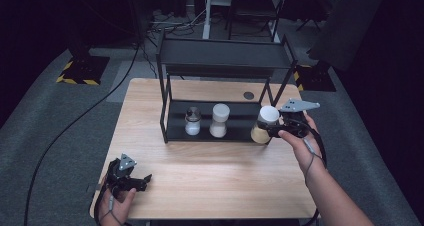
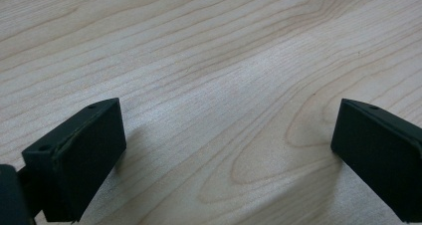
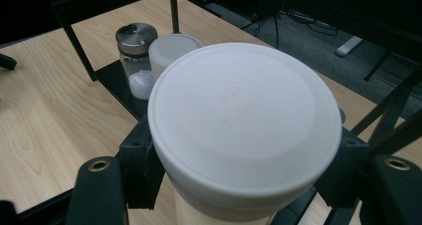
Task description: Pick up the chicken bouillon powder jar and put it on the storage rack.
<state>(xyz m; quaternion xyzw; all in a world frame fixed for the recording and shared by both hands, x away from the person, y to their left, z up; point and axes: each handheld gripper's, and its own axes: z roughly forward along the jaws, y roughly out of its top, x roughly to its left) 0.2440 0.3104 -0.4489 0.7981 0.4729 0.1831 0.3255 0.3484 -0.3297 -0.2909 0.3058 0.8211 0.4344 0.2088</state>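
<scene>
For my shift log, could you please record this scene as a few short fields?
surface: wooden table
rack: black two-tier shelf on the table
on lower tier: metal-lidded shaker, white-lidded jar
right gripper: shut on a white-lidded container at the rack's right end
left gripper: open, low over bare wood at the near left corner

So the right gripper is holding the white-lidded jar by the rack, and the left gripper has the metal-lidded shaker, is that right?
Not quite. The right gripper does hold the white-lidded jar by the rack, but the left gripper holds nothing: the left gripper view shows its fingers apart over bare table. The metal-lidded shaker stands on the rack's lower shelf.
</scene>
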